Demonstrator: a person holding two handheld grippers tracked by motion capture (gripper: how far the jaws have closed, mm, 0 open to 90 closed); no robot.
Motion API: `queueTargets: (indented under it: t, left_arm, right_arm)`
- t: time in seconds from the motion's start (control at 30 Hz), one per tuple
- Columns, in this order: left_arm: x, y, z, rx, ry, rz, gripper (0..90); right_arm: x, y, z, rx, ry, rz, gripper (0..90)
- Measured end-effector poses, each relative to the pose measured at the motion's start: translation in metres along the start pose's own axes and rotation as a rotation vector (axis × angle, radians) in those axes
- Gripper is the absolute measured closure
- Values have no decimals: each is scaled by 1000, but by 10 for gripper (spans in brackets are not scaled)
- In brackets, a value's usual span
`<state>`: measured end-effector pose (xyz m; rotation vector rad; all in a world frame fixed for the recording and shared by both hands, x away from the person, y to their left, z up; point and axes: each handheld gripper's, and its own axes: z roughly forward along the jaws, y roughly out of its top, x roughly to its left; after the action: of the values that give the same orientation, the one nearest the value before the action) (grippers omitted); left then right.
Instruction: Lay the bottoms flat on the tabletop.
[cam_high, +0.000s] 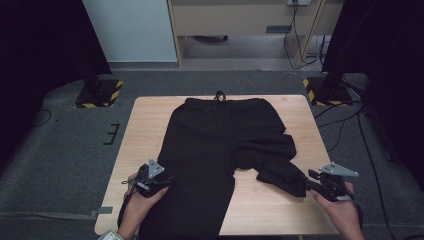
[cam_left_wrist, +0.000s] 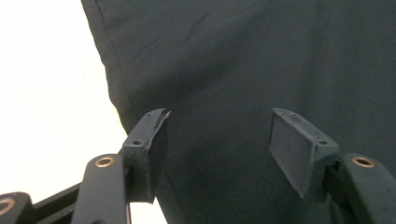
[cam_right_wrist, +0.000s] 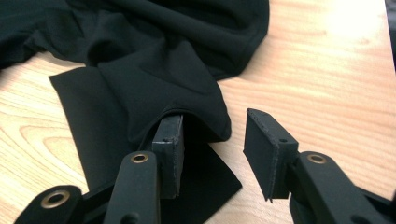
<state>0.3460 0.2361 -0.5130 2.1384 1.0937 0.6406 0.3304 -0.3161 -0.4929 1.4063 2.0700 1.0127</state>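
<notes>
Both grippers wide open — left gripper (cam_high: 161, 181) over the straight near-left leg, right gripper (cam_right_wrist: 212, 149) with one jaw tucked under the crumpled leg's hem (cam_right_wrist: 196, 109), nothing pinched. Black trousers (cam_high: 215, 135) on the pale wooden table (cam_high: 145, 115), waistband far. Probably mid-straightening; next, closing on that hem. Soft, matte, thin cloth — creased, slack.

High view above table (cam_high: 150, 107), tool views close (shared: black trousers (cam_high: 215, 140))
</notes>
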Motion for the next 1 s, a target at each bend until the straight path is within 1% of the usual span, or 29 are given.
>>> queueTargets:
  t: [0.03,0.07,0.13,0.2,0.3,0.37,0.43,0.53,0.57,0.6,0.63,0.73,0.8,0.83,0.87,0.9,0.93,0.97,1.0]
  left_arm:
    - [0,0,0,0,0,0,368]
    - [1,0,0,1,0,-1,368]
    - [1,0,1,2,1,-1,368]
    - [0,0,1,1,1,0,367]
    - [-1,1,0,3,4,4,368]
    - [-1,1,1,4,6,4,368]
    - [0,1,2,5,5,3,368]
    - [0,1,2,6,6,3,368]
    - [0,1,1,4,6,3,368]
    - [0,1,1,2,6,3,368]
    - [0,1,0,1,7,3,368]
    - [1,1,0,-2,6,1,368]
    - [1,1,0,-4,4,2,369]
    - [1,1,0,-6,3,2,369]
    - [0,1,0,-5,3,4,368]
    - [0,2,0,-5,1,6,368]
    - [0,2,1,-6,1,8,369]
    - [-1,2,1,-5,0,12,369]
    - [-1,2,1,-4,0,13,369]
  right_arm:
    - [0,0,0,0,0,0,573]
    - [-4,-4,-3,7,0,1,567]
    - [-7,-8,-6,7,3,11,566]
    - [-13,-15,-12,-2,-6,31,565]
    - [-21,-20,-21,-10,-27,54,578]
    - [-26,-21,-26,-35,-42,70,598]
    - [-24,-19,-26,-54,-24,66,605]
    - [-11,-8,-14,-72,21,42,600]
    - [-2,-2,-5,-74,46,28,591]
    - [3,2,1,-73,61,15,583]
    - [14,9,14,-73,88,0,574]
    - [29,19,39,-79,134,3,554]
    - [36,21,55,-73,159,-5,542]
    - [39,21,62,-82,170,-11,537]
    - [40,21,68,-80,171,-9,536]
    - [41,21,74,-69,162,-9,542]
    - [42,20,78,-58,160,-1,568]
    - [43,19,82,-36,157,-8,606]
    - [44,19,86,-14,150,-24,663]
